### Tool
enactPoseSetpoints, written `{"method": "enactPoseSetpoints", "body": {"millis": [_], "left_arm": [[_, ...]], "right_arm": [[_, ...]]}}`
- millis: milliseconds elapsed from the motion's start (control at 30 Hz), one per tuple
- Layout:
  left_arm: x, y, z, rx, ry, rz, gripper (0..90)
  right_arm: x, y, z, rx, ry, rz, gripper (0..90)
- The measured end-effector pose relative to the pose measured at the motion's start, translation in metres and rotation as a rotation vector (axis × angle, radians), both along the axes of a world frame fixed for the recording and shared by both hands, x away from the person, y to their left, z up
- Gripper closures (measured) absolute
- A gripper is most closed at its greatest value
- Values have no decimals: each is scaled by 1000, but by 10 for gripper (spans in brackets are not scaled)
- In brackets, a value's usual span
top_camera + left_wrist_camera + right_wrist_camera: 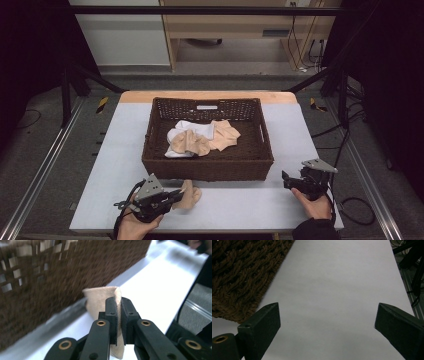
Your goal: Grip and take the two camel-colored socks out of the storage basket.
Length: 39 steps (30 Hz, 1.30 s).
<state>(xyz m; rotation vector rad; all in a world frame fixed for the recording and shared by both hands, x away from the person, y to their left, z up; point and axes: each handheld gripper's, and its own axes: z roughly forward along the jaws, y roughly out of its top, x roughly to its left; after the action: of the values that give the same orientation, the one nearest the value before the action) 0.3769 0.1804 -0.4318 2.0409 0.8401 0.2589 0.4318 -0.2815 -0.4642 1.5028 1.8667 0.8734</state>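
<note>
Beige sock (100, 302) is lying on the grey surface (240, 205) just in front of the woven basket (207, 167), with one end being pinched by the left tool (117, 306). That tool's jaws are pressing together on a fold of the fabric, and the cloth is standing up between them and trailing down below. In the high view the left tool (172, 195) is pointing to the right, toward the sock (190, 195), with the person's left hand (132, 225) gripping it from the near edge. The right tool (327, 322) is sitting with its jaws wide apart and gripping nothing, over bare surface beside the basket's corner (239, 277). The right hand (315, 205) is holding it low, possibly resting on the surface, though the angle is poor. Inside the basket, more beige and white socks (200, 136) are lying in a loose heap.
</note>
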Motion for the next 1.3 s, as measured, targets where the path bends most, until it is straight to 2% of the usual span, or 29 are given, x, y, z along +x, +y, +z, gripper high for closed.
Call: {"method": "enactPoseSetpoints", "body": {"millis": [100,133,200,300,333,500,533,567,600,700,833,900,1033,1067,1100,1133,1167,1200,1300], "left_arm": [[8,4,-11,47,21,39,834],[10,6,-17,74,29,70,827],[11,7,-20,89,34,76,824],[12,7,-26,139,3,83,772],[13,7,-29,135,0,84,701],[11,10,-26,129,-18,101,585],[10,15,-22,110,-44,122,573],[10,15,-22,110,-44,122,559],[8,19,-16,105,-69,140,547],[6,22,-9,108,-79,163,531],[6,29,1,89,-90,197,507],[4,33,9,88,-113,226,506],[3,35,16,74,-121,235,512],[3,36,21,66,-146,243,514],[3,36,21,66,-146,243,514],[2,37,28,49,-174,246,515],[2,37,28,49,-174,246,530],[3,37,35,32,-178,233,530],[4,37,42,30,-184,233,528]], "right_arm": [[-1,1,1,3,-1,1,65],[-1,2,0,-2,-4,8,65],[-1,2,0,-1,-1,10,65],[-1,4,0,-5,5,15,65],[-1,5,0,-11,6,19,65],[0,5,0,-10,7,18,65],[-1,4,0,-7,5,14,65],[-1,4,0,-7,5,14,65],[-1,3,0,-7,4,13,65],[-1,3,0,-6,4,13,65],[-1,1,1,1,1,7,64],[-2,1,1,0,-2,8,64],[-2,2,1,1,0,9,64],[-2,2,1,0,0,10,64],[-2,2,1,1,-1,9,64],[-2,2,1,2,0,8,64],[-2,2,1,2,0,8,64],[-3,1,1,1,-2,6,64],[-2,0,1,3,-5,4,63]]}}
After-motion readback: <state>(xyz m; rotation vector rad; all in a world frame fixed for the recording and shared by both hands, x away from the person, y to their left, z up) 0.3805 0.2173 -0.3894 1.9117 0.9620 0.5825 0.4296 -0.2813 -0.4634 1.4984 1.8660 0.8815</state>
